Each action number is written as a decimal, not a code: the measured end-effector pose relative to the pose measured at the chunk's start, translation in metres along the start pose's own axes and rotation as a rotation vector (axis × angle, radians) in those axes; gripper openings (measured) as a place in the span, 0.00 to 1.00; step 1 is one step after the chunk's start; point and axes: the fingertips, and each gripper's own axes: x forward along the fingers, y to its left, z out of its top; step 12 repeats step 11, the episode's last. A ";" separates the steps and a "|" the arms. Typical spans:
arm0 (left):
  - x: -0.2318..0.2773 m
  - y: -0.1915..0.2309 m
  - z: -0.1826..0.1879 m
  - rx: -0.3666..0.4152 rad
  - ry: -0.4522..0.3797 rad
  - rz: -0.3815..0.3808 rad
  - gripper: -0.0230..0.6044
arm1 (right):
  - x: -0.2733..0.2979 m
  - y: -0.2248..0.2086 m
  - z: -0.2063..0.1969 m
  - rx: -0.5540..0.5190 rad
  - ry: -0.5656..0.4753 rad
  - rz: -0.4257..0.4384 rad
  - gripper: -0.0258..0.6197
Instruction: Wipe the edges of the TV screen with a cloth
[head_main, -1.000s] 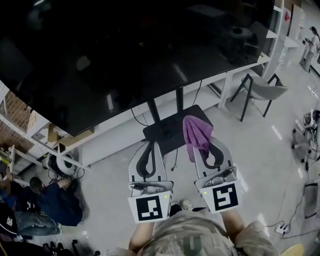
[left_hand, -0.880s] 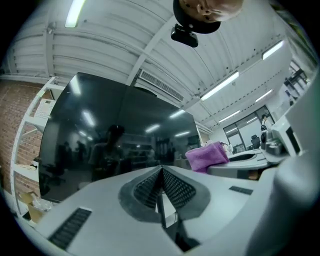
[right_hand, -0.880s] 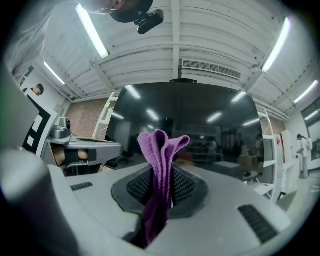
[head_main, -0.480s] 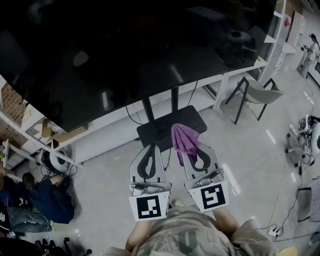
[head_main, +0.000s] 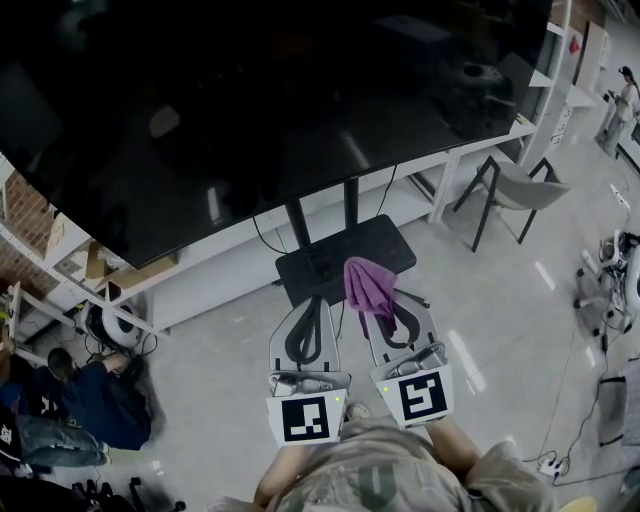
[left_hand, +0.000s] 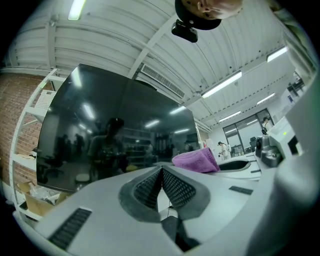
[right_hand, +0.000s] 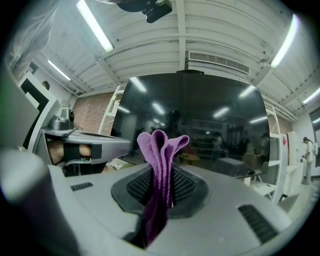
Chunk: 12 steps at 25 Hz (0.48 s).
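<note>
In the head view, the left gripper (head_main: 313, 305) and the right gripper (head_main: 383, 308) are held side by side below the dark TV screen (head_main: 250, 110) and apart from it. They hang over the black stand base (head_main: 330, 262), and a purple cloth (head_main: 368, 283) stands up from the right gripper's tips. The left gripper view shows its jaws pressed together on nothing, with the cloth off to their right. The right gripper view shows its jaws pinching the folded cloth, whose upper end rises in front of the screen.

The cloth (head_main: 368, 285) is purple, the TV screen (head_main: 250, 100) glossy black, the floor (head_main: 500, 300) pale grey.
</note>
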 end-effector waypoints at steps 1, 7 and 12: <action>0.000 -0.003 -0.001 0.002 0.005 -0.007 0.06 | 0.000 0.000 0.000 -0.005 0.002 0.000 0.12; -0.002 -0.009 -0.001 0.009 0.014 -0.021 0.06 | -0.002 0.000 -0.012 -0.025 0.071 -0.009 0.12; -0.005 -0.010 -0.002 0.004 0.020 -0.016 0.06 | -0.006 0.001 -0.015 0.001 0.078 -0.012 0.12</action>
